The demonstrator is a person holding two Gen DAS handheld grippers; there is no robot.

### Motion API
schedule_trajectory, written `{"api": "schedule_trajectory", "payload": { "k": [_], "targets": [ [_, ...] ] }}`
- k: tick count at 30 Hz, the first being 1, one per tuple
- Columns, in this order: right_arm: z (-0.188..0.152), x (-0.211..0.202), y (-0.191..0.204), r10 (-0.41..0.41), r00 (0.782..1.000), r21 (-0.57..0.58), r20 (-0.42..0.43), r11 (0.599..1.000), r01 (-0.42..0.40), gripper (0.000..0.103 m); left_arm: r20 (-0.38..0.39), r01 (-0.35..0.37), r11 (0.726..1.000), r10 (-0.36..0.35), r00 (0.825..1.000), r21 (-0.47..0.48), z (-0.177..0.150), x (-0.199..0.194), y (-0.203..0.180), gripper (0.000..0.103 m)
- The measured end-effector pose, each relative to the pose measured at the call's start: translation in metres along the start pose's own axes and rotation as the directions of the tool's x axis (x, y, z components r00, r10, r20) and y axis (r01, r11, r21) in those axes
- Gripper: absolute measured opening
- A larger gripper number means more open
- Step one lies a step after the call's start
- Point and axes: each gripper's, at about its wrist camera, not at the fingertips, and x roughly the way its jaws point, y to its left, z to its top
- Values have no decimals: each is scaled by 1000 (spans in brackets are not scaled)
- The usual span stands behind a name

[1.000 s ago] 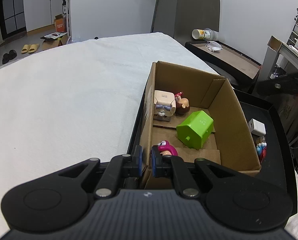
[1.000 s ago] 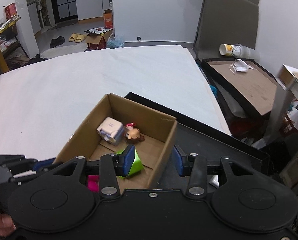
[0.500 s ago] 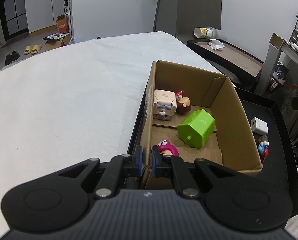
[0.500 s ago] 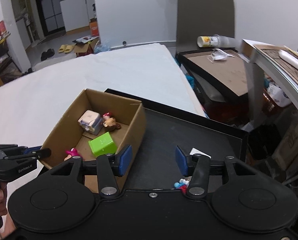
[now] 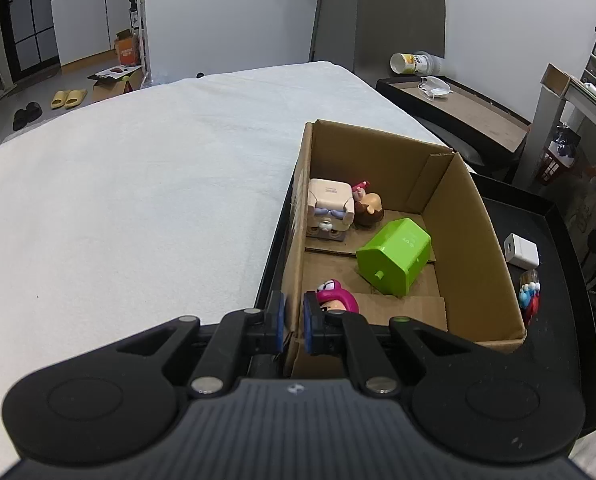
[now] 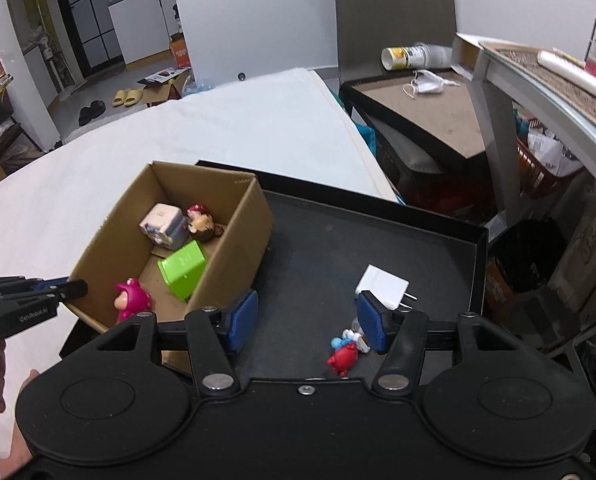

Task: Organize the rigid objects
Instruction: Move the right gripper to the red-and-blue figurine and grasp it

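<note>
A cardboard box (image 5: 473, 216) (image 6: 242, 236) stands in a black tray (image 6: 377, 240) (image 5: 553, 264). It holds a green house-shaped block (image 5: 393, 260) (image 6: 184, 268), a pink figure (image 5: 335, 300) (image 6: 132, 298), a cream cube toy (image 5: 329, 208) (image 6: 164, 226) and a brown-haired figure (image 5: 367, 208) (image 6: 202, 222). My left gripper (image 5: 293, 322) (image 6: 64, 286) is shut on the box's near left wall. On the tray floor lie a white charger (image 6: 383, 286) (image 5: 521, 250) and a red-and-blue figure (image 6: 343, 352) (image 5: 529, 298). My right gripper (image 6: 305, 322) is open above the tray, near them.
The tray sits at the right edge of a white-covered table (image 5: 138, 208). To the right stand a dark side table (image 6: 429, 116) with a cup and a mask, a grey shelf (image 6: 537, 80) and floor clutter.
My right gripper has swung right from over the box to over the tray floor, bringing the charger and red-and-blue figure into view. The left gripper has kept its hold on the box wall.
</note>
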Motion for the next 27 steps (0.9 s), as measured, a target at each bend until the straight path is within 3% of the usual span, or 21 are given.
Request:
{"api": "schedule_trajectory", "payload": {
  "k": [16,27],
  "targets": [
    [-21,46,-44,-41,994,91,-97,995,50,55,-3,-12,1000,12,1000,7,0,2,-3,9],
    [-30,94,-46,-77,985,161,-157,982,103,55,-14,-29,1000,29,999,-5,1,5,-4,9]
  ]
}}
